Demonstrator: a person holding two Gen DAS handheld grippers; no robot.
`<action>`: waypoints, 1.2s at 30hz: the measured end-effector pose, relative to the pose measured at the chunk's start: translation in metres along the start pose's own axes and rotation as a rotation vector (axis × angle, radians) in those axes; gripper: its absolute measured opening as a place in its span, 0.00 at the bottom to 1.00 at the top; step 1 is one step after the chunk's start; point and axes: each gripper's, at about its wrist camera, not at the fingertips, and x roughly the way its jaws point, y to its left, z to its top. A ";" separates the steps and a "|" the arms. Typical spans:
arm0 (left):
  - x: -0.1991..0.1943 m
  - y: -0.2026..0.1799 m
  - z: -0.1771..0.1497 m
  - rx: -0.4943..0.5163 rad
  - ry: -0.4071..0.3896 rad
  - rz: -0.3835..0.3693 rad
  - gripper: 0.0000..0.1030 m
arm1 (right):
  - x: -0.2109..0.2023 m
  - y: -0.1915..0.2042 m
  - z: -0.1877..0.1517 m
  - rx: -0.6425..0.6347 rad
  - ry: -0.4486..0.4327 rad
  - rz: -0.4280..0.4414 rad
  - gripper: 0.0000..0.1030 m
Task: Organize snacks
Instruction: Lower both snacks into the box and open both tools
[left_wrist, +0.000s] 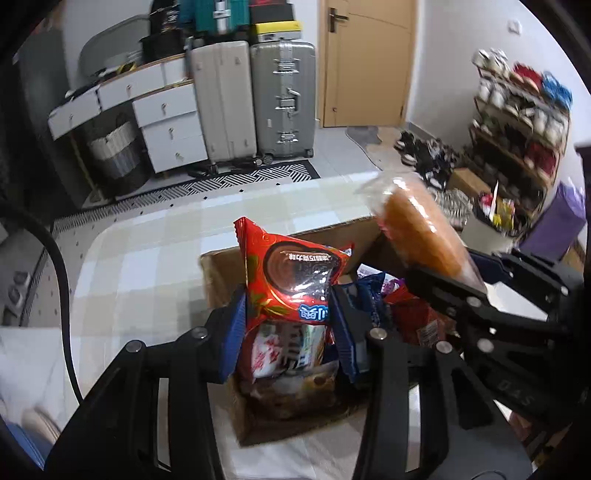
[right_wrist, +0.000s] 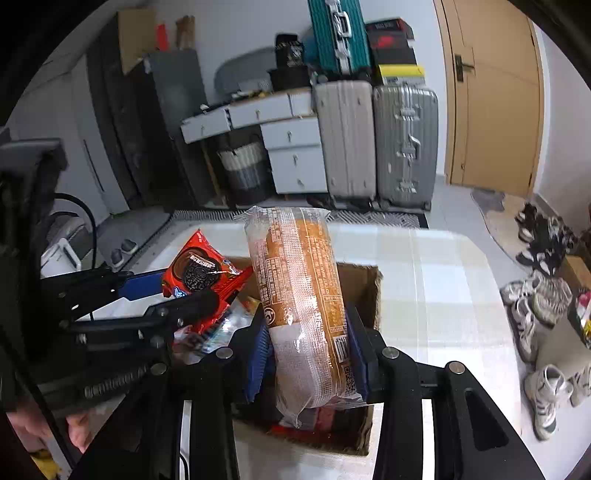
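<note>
Sat on the checked bench (left_wrist: 155, 236): an open cardboard box (left_wrist: 221, 273) stuffed with snack packs (left_wrist: 291, 369). Held just above the box: a red cookie bag (left_wrist: 295, 280), pinched tight in the left claw (left_wrist: 291, 332), and a long wrapped cake (right_wrist: 299, 295), squeezed in the right claw (right_wrist: 308, 350).

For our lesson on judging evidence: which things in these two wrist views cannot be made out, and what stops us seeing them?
- Cardboard box contents: both views, hidden behind the red cookie packet and the bread pack.
- Bread pack, left wrist view: motion-blurred, print unreadable.
- Shoe rack items: left wrist view, blurred and too small.
- Person's hand: right wrist view, mostly hidden by the left tool.
</note>
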 end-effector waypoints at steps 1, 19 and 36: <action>0.007 -0.003 0.001 0.008 0.007 0.002 0.39 | 0.006 -0.002 0.000 0.003 0.016 0.002 0.38; 0.059 -0.011 -0.004 0.023 0.013 0.031 0.40 | 0.032 -0.002 -0.011 -0.064 0.078 -0.097 0.38; 0.026 0.010 -0.012 -0.048 0.026 0.025 0.79 | -0.001 -0.010 -0.014 -0.021 0.000 -0.133 0.73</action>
